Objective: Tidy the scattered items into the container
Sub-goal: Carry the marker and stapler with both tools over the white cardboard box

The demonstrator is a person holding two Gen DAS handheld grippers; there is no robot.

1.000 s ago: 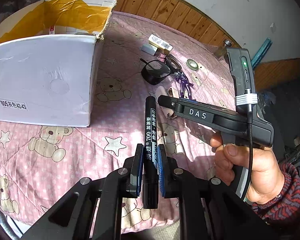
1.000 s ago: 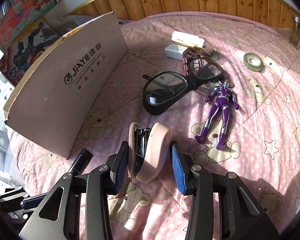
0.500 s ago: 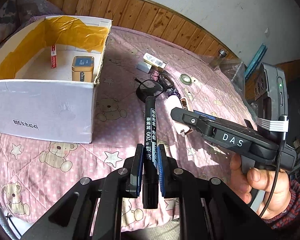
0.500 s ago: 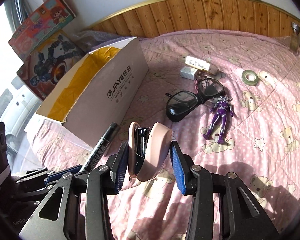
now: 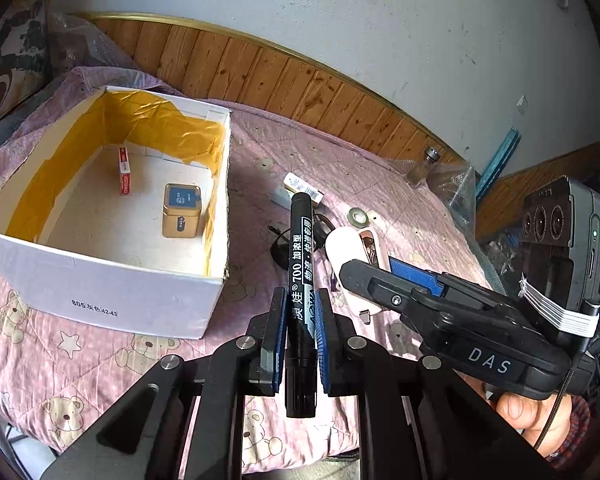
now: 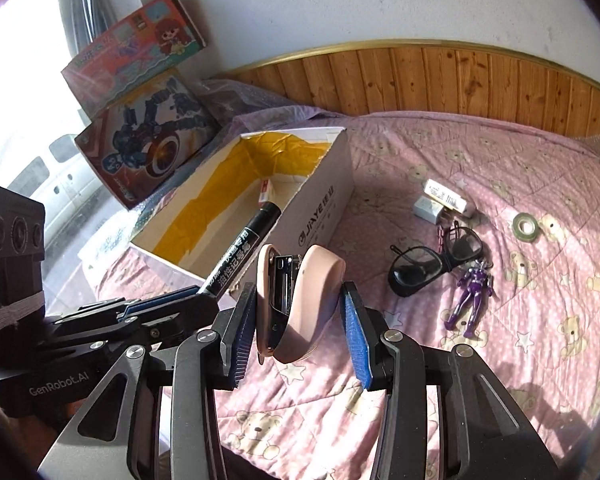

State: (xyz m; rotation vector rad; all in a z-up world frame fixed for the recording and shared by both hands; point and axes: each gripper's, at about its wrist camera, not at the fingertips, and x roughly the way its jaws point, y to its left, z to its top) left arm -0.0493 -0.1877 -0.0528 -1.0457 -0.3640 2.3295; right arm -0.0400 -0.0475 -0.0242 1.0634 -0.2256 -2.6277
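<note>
both loads were held aloft for the cardboard box (image 5: pixel 112 304): left gripper (image 5: pixel 298 336) clamped a black marker (image 5: pixel 300 264), right gripper (image 6: pixel 296 332) clamped a pink stapler (image 6: pixel 300 300).

Your left wrist camera looks forward along its gripper, high above the pink bear-print quilt (image 5: pixel 112 344), angled down into the open white cardboard box with yellow tape lining (image 5: pixel 112 304), which sits close on its left. Your right wrist camera rides just right of that box (image 6: pixel 320 216), near it, facing the wood-panelled wall (image 6: pixel 460 80) behind. Both views share the box, the quilt right of it, and each catches the other gripper at its edge.
</note>
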